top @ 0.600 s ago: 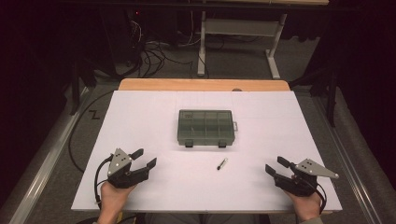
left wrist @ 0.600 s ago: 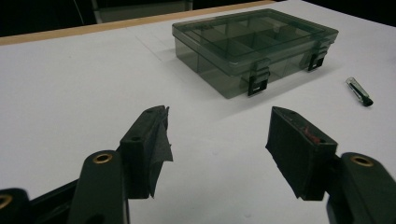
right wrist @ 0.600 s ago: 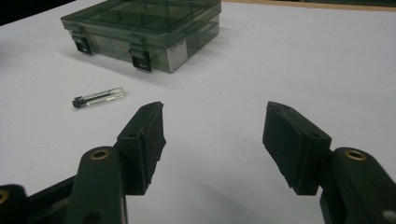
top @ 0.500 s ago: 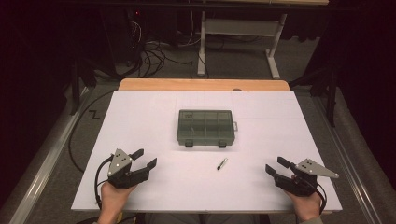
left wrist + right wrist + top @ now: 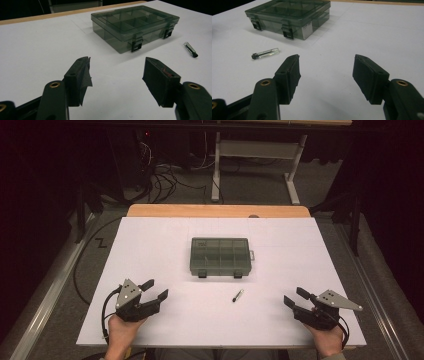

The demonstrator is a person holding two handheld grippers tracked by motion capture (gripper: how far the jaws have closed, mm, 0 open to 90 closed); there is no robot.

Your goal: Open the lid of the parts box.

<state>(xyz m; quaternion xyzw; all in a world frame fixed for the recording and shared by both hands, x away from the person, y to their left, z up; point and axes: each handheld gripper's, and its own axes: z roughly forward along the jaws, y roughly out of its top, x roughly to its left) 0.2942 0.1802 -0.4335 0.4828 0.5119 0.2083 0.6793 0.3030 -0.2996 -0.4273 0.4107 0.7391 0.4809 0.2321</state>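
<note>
On the white desk [image 5: 150,245], the closed compartment box [image 5: 220,256] sits mid-desk with a small vial [image 5: 238,295] just in front, while the left claw [image 5: 152,292] and right claw [image 5: 294,299] rest released, empty, well apart.

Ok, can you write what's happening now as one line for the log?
left gripper: open, empty | right gripper: open, empty | compartment box: lid latched | small vial: lying in front of box

Bare table [image 5: 165,255] around closed box [image 5: 220,256]; vial [image 5: 238,295] lies just before it.
</note>
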